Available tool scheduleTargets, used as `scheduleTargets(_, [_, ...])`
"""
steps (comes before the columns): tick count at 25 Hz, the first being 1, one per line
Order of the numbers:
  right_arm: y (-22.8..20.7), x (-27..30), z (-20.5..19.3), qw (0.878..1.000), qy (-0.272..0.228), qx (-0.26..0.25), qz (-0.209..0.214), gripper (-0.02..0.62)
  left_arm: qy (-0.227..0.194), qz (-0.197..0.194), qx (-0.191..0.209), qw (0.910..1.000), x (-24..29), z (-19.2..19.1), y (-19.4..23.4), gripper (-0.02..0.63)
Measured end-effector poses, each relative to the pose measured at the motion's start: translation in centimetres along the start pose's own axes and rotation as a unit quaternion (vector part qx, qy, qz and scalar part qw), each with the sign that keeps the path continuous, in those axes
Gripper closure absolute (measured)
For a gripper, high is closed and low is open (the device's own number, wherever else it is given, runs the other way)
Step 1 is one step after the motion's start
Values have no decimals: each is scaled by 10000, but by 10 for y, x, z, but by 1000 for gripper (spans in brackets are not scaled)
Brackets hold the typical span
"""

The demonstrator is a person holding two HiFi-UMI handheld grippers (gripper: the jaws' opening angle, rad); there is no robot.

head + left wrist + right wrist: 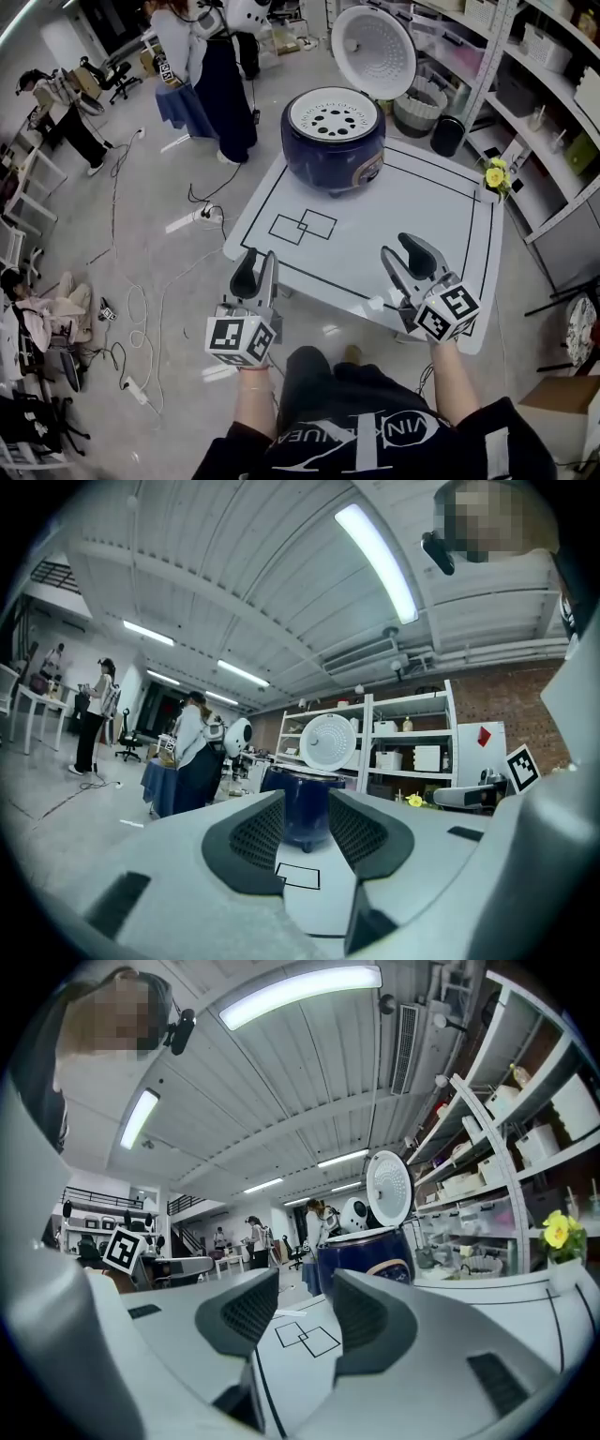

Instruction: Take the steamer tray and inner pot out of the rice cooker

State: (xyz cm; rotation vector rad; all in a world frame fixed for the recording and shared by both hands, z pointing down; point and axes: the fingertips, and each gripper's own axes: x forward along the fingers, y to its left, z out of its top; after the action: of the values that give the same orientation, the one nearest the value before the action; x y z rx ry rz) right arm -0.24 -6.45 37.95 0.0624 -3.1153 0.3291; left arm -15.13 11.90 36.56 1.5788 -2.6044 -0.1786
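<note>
— Any writing, nearest first?
— White lettering on the person's dark shirt [375,441], which I can't make out.
— The tools?
— The left gripper [257,265] and right gripper [408,255] both gape, empty, by the near edge of the table [441,216]; bare top lies beyond.
— The cooker?
— The rice cooker [333,155] stands at the far edge, lid [373,52] raised; only the head view shows the steamer tray [333,114] seated inside; the inner pot is hidden.

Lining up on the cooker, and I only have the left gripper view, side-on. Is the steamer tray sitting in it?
Observer: Yes. The head view shows a white perforated steamer tray seated in the top of the rice cooker.
Operator: Right gripper carrying anything?
Observer: No. The right gripper has its jaws apart, with nothing between them.
Operator: Where on the table is the cooker?
Observer: Near the far left corner of the table.
</note>
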Motion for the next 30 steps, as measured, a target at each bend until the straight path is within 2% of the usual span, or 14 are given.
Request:
scheduleTargets(7, [-23, 25, 15, 9993, -155, 50, -335, 431, 8, -520, 54, 9986, 63, 12, 3, 491])
scheduleTargets(17, [-61, 86, 33, 9935, -260, 37, -1106, 431, 85, -1376, 148, 9903, 169, 33, 31, 483])
scheduleTargets(30, [-106, 174, 61, 9841, -132, -192, -1759, 431, 143, -1919, 203, 9811, 271, 52, 74, 479])
